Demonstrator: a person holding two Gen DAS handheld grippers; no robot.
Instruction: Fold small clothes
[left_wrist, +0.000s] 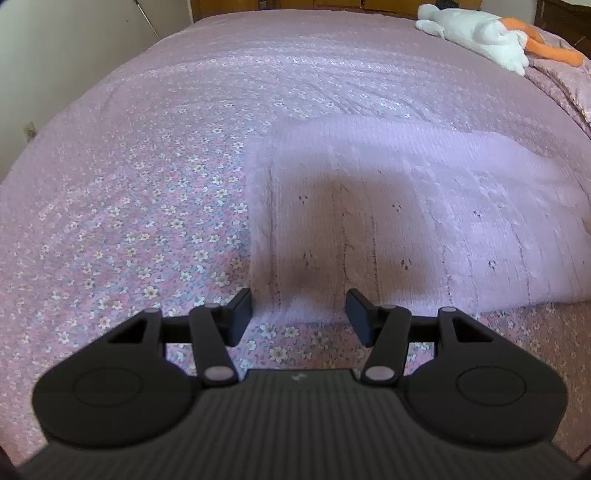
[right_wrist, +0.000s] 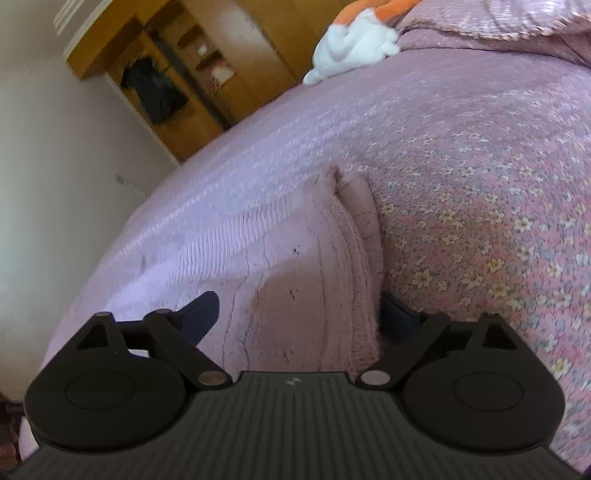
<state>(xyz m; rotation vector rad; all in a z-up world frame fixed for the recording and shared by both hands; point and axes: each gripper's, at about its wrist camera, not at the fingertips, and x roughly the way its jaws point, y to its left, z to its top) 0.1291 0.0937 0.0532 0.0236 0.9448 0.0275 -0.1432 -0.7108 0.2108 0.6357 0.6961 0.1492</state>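
- Showing no readable writing, each gripper body carries only a small pale emblem on its ribbed top, too small to make out.
- The pink knit garment (left_wrist: 406, 206) lies flat on the floral bedspread (left_wrist: 129, 221), straight ahead of the left gripper (left_wrist: 298, 314), its near hem between and just past the fingertips.
- Left jaws stand about half open, one finger (left_wrist: 240, 314) over bare bedspread, nothing clamped.
- The left tool tilts steeply down toward the bed.
- In the right wrist view, the right gripper (right_wrist: 299, 314) straddles the garment's (right_wrist: 295, 258) thick ribbed edge, which runs up between the fingers.
- Right jaws are spread wide; one finger (right_wrist: 201, 314) lies over the knit, the other is partly hidden beside the folded edge, neither pinching.
- The right tool is rolled sideways, pointing shallowly downward.
- A white and orange plush toy (left_wrist: 480, 33) lies far beyond both tools; a wooden wardrobe (right_wrist: 177, 81) stands behind the bed.
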